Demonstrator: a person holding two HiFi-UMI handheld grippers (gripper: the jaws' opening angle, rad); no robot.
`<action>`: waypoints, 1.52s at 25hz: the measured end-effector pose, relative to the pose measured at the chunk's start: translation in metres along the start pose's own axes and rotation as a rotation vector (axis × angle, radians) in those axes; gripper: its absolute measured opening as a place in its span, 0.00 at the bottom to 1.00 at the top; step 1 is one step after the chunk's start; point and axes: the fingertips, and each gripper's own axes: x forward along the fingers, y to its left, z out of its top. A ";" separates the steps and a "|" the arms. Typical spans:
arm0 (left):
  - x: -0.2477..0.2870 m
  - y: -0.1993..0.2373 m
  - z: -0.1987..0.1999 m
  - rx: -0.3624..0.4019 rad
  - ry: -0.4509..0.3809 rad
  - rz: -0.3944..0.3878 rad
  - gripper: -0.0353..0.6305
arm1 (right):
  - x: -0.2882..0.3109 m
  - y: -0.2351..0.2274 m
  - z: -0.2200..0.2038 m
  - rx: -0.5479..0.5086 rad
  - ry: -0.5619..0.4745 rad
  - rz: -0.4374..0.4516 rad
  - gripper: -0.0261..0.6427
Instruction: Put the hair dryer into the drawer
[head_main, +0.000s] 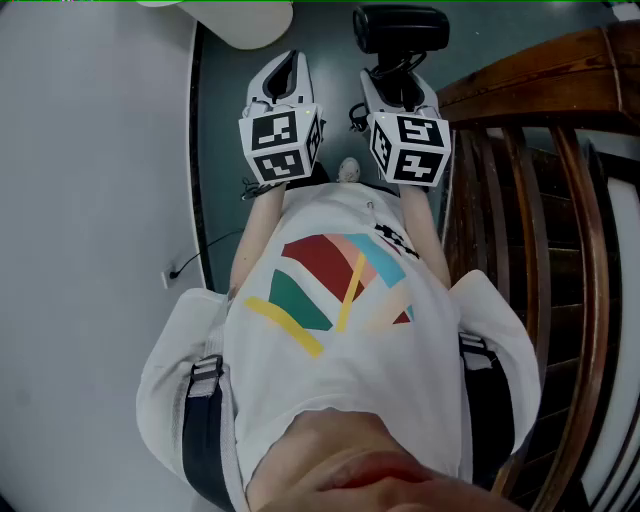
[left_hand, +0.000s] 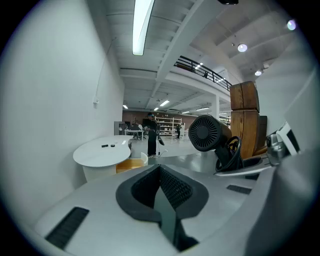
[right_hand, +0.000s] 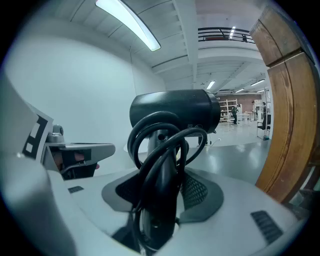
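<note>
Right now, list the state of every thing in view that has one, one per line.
hair dryer: upright, held in the right gripper.
cord: coiled in loops against the hair dryer.
right gripper: shut on the hair dryer.
left gripper: jaws together, empty.

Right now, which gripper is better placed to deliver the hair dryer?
Right gripper: its jaws clamp the hair dryer by the handle. The left gripper has its jaws together, empty.

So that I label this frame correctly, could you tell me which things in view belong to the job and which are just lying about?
Job: hair dryer with its looped cord, clamped in the right hand-held gripper.
Lying about: white round table; tall wooden unit, no drawer showing; left hand-held gripper, shut and empty.
</note>
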 end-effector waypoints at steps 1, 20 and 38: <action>-0.001 0.001 -0.001 -0.004 0.000 0.002 0.08 | 0.000 0.001 -0.001 -0.001 0.001 0.001 0.36; 0.010 -0.005 -0.006 -0.027 0.013 -0.017 0.08 | -0.004 -0.011 0.001 0.016 -0.023 -0.006 0.36; 0.097 0.002 -0.001 -0.042 0.026 -0.067 0.08 | 0.034 -0.065 0.018 0.024 -0.052 -0.078 0.36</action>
